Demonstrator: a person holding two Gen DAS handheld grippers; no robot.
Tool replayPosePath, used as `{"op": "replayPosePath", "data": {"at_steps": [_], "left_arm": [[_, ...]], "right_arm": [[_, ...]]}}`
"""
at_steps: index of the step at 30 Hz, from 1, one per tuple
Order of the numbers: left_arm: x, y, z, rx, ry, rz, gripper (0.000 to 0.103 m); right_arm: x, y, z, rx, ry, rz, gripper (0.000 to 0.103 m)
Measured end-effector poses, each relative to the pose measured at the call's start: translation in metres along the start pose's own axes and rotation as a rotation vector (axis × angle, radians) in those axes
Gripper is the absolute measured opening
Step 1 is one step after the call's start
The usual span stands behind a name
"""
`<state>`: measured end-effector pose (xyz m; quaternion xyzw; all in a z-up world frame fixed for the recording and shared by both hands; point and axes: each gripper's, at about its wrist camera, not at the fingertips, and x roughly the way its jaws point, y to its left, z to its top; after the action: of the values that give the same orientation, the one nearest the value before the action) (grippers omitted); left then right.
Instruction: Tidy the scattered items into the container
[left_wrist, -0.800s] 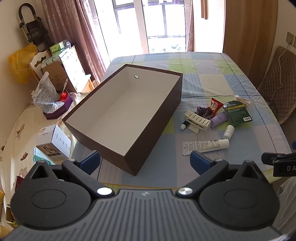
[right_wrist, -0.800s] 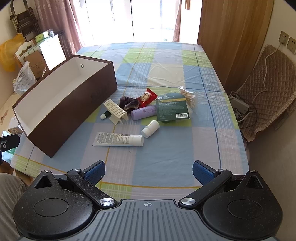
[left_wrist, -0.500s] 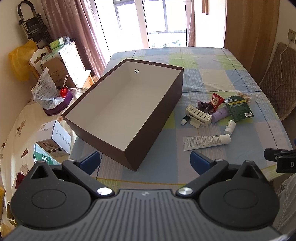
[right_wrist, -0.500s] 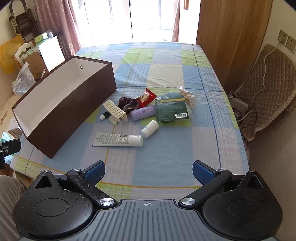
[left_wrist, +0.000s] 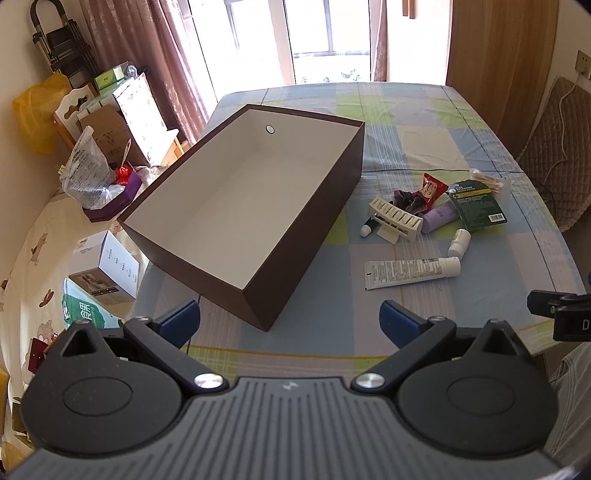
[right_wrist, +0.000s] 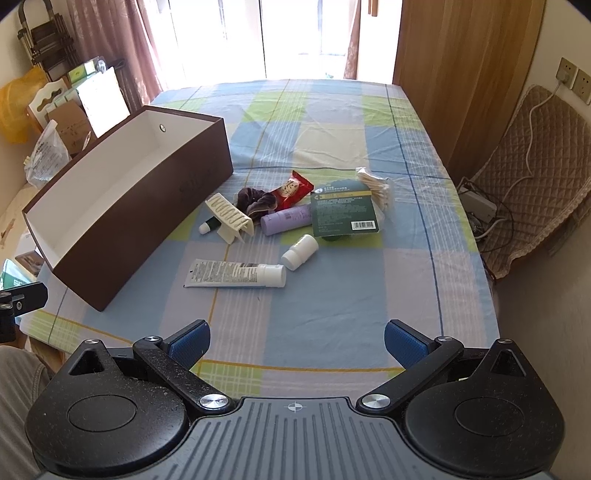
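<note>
A brown box with a white, bare inside sits on the left of the checked table. Right of it lies a cluster: white tube, small white bottle, cream comb-like rack, purple bottle, dark scrunchie, red snack packet, green card pack, cotton swabs. The same tube and rack show in the left wrist view. My left gripper hangs open by the box's near corner. My right gripper hangs open above the table's near edge, holding nothing.
Cardboard boxes, a plastic bag and clutter lie left of the table. A padded chair with cables stands to the right. A wooden panel and curtains back the bright window. The table's far half is bare cloth.
The left wrist view has pulled back and risen a little, so the box and the items sit lower and smaller. The right gripper has barely moved.
</note>
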<state>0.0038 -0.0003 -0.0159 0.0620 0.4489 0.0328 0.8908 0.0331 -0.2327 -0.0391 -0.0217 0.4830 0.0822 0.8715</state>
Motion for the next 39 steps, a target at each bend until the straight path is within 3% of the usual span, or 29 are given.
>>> {"op": "replayPosePath", "data": {"at_steps": [39], "left_arm": [[0.013, -0.002, 0.0, 0.006, 0.045, -0.009, 0.102]], "right_arm": [[0.01, -0.003, -0.003, 0.01, 0.004, -0.012, 0.103]]}}
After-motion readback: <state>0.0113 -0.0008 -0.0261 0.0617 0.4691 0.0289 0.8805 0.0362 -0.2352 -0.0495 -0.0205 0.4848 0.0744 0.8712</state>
